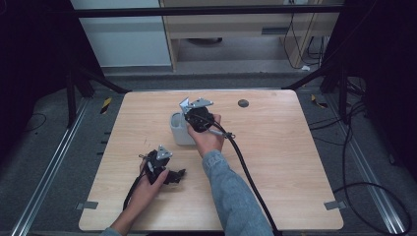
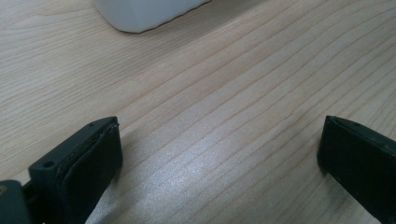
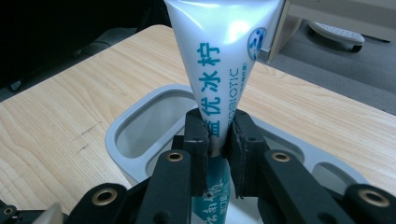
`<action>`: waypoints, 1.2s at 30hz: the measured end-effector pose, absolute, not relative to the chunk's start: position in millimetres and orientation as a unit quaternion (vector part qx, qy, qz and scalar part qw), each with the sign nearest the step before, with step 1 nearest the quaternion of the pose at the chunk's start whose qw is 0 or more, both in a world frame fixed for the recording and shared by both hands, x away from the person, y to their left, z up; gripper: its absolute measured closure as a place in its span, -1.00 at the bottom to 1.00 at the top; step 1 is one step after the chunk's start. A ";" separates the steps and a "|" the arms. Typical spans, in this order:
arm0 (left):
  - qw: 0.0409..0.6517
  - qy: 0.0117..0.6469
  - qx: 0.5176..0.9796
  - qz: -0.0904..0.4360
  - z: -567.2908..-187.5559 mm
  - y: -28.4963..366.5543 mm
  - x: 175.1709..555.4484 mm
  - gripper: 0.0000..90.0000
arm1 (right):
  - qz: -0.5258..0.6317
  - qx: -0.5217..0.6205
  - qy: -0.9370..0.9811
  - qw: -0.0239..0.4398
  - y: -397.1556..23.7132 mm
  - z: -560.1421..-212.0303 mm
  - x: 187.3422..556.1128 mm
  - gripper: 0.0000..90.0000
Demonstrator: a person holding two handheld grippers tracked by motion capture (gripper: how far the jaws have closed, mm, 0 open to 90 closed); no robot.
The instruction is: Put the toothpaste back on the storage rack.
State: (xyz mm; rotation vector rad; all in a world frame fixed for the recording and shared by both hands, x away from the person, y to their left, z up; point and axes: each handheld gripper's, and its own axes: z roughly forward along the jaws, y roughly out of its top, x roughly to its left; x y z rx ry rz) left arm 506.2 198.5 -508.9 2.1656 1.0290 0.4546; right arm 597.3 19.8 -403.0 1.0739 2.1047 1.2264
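Right gripper view: the right gripper [image 3: 218, 140] has its black jaws clamped on a white and teal plastic toothpaste tube [image 3: 219, 56], pinching it near its narrow middle while the wide crimped end stands up and away from the camera. Chinese characters and the letters "OBIOTIC" run along the tube. Just behind and below it sits a pale grey plastic holder with rounded openings [image 3: 135, 121], resting on the light wooden desk [image 3: 56, 107]; the tube hangs over one of its openings.

From the high view, the person's right hand [image 1: 209, 140] holds that gripper over the grey holder near the middle of the desk, a black cable [image 1: 246, 167] trailing back across the wood beside a blue denim sleeve [image 1: 231, 191]. The left gripper [image 1: 177, 175] rests low on the desk toward the near left, well apart from the holder. In the left gripper view its jaws stand wide open over bare wood, with nothing between them.
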 end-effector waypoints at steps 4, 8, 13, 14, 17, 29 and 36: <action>0.343 0.396 0.833 0.175 -508.9 198.5 506.2 -1.00 | 0.447 0.391 0.769 0.236 21.6 -402.9 598.2 0.74; 0.343 0.396 0.833 0.175 -508.9 198.5 506.2 -1.00 | 0.446 0.393 0.769 0.235 22.3 -402.8 599.4 0.73; 0.344 0.396 0.833 0.175 -508.9 198.5 506.2 -1.00 | 0.444 0.397 0.768 0.235 23.8 -402.3 601.8 0.73; 0.344 0.396 0.833 0.175 -508.9 198.5 506.2 -1.00 | 0.444 0.398 0.768 0.235 24.1 -402.3 602.4 0.73; 0.344 0.396 0.833 0.175 -508.9 198.5 506.2 -1.00 | 0.442 0.399 0.769 0.233 26.3 -402.1 603.9 0.72; 0.344 0.396 0.833 0.175 -509.0 198.5 506.2 -1.00 | 0.438 0.406 0.768 0.231 26.1 -401.2 607.6 0.72; 0.344 0.396 0.833 0.175 -508.9 198.5 506.2 -1.00 | 0.435 0.409 0.769 0.228 28.9 -401.6 608.8 0.72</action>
